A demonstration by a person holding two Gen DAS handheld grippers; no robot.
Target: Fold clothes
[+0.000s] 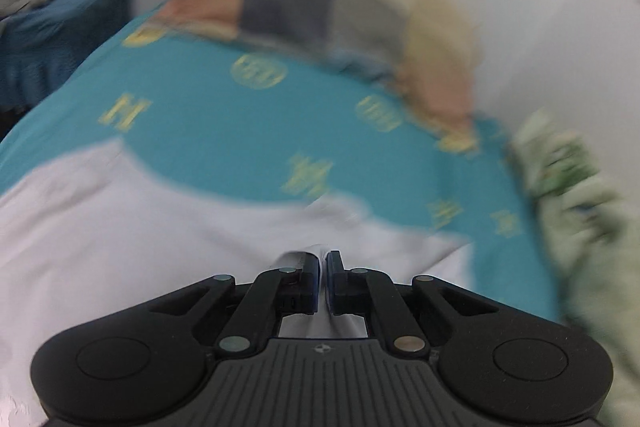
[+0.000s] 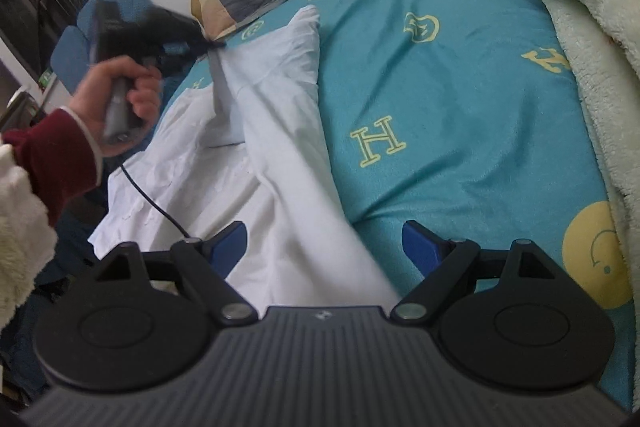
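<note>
Teal bedsheet | white garment crumpled | left gripper pinching it

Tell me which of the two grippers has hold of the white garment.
The left gripper: its fingers are closed on a fold of the white garment. The right gripper is wide open above the cloth, gripping nothing.

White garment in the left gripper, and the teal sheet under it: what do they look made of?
White garment: looks like thin woven cotton or a blend, matte, with sharp creases and fine wrinkles. Teal printed bed sheet: seems a soft brushed or fleecy fabric, matte with a faint nap and rounded folds. The left gripper is shut on the garment's edge.
</note>
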